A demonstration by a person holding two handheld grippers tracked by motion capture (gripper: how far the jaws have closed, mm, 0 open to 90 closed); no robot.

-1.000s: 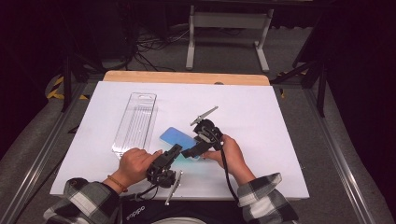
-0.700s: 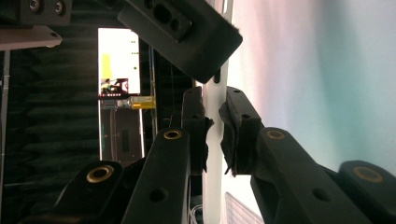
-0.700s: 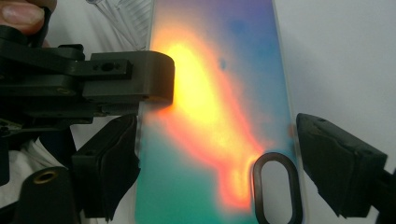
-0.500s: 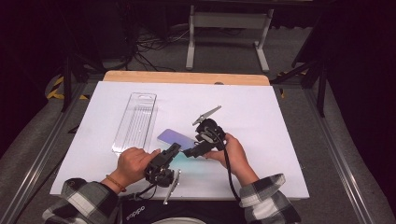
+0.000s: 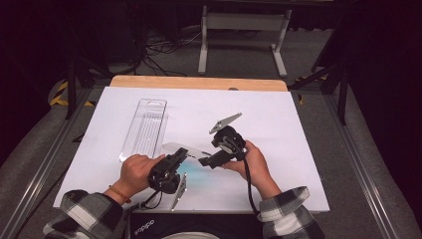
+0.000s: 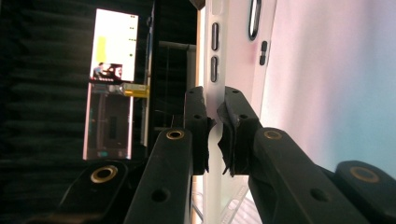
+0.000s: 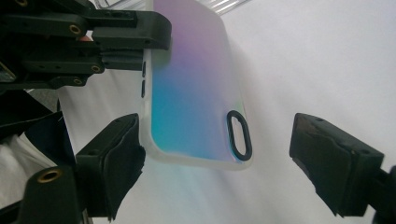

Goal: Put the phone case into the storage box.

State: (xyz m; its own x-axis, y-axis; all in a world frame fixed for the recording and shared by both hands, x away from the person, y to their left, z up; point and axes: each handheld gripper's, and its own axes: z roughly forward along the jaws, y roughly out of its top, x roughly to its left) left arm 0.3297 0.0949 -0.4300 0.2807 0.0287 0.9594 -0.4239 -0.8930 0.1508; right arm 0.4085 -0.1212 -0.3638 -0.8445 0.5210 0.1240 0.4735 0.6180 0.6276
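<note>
A white sheet is spread over the table, and a clear plastic package lies on its left part. A phone case is held above the sheet. The left gripper is clamped on the case's edge. The right gripper has its jaws apart around the case's end, not pressing it.

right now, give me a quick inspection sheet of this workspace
surface: white sheet over a wooden table
job's things: iridescent phone case, lifted off the sheet
clutter: clear plastic package lying flat at the left
grippers: left tool shut on the case's edge; right tool open, jaws either side of the case's camera end
cables: black cable trailing from the right tool; more on the floor behind
surroundings: dark room, grey stand beyond the table
</note>
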